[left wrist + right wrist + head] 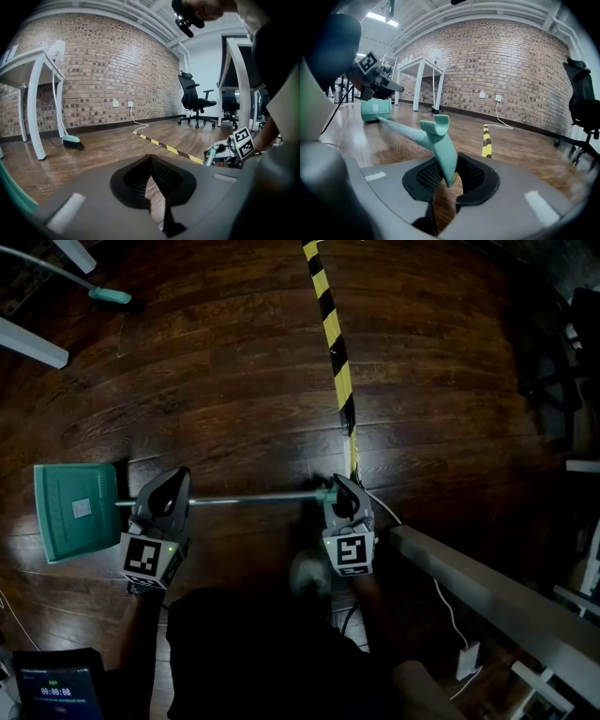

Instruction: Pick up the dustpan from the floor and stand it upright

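the dustpan (75, 512) lies on the dark wood floor (234, 390). its green pan is at the left of the head view, and its long handle (253, 497) runs level across the frame toward centre right. in the right gripper view the pan rests on the boards at the upper left, and the handle slopes up from it to the jaws.

your right gripper (345, 489) is closed on the teal end piece of the handle. that piece drops between the two pads, which sit against its sides, and its hooked tip stands above them.

your left gripper (172, 482) sits over the handle just beside the pan, at the lower left of the head view. its own view shows the jaws a narrow gap apart, with only floor visible through the gap and nothing held.

a yellow-and-black tape strip (330, 334) runs from top centre down to just above the right gripper. a teal broom head (111, 296) rests on the floor at the upper left, well apart from the pan. a white beam (487, 596) crosses the lower right, with a white cable (448, 610) beside it. a lit screen (58, 688) fills the lower left corner.
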Demonstrator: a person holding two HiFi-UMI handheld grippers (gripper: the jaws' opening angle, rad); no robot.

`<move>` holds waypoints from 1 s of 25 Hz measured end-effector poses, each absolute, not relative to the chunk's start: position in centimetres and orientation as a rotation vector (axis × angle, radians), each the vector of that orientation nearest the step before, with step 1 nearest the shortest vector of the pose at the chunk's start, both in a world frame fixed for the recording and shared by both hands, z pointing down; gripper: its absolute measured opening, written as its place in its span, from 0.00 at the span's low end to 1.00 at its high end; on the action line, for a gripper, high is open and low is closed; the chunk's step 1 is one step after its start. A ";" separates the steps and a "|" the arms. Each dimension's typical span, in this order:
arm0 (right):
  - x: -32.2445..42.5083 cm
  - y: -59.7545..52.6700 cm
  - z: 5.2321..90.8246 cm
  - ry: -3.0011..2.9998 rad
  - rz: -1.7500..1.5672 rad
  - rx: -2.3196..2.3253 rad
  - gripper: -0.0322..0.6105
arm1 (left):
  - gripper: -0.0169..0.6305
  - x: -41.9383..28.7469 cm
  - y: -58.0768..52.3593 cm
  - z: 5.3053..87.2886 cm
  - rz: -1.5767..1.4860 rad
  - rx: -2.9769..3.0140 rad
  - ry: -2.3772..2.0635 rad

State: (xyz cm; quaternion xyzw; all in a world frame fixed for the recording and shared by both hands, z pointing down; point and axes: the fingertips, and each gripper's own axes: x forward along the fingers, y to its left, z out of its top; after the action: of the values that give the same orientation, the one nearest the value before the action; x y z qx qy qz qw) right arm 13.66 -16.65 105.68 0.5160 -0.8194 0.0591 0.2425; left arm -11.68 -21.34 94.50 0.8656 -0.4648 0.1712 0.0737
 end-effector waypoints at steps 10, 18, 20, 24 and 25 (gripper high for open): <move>15.5 -18.8 92.2 -2.206 0.030 1.540 0.20 | 0.03 -10.6 -21.6 84.8 0.424 2.573 -1.428; 17.1 -18.3 78.8 -2.119 0.085 1.584 0.25 | 0.03 -12.8 -20.3 71.8 0.391 2.512 -1.468; 17.2 -17.9 75.7 -2.087 0.073 1.563 0.26 | 0.03 -13.3 -19.6 68.7 0.403 2.489 -1.464; 17.0 -17.6 69.8 -2.018 0.026 1.488 0.27 | 0.03 -14.4 -19.0 62.3 0.409 2.430 -1.475; 16.9 -17.8 68.4 -2.002 0.011 1.469 0.27 | 0.03 -14.7 -18.9 60.9 0.410 2.416 -1.478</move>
State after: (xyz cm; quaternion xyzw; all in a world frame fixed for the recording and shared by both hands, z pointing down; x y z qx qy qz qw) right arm 16.94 -17.78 68.44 0.5599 -0.7628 0.0043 0.3234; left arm -14.74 -18.92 60.92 0.8359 -0.5116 0.1418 0.1395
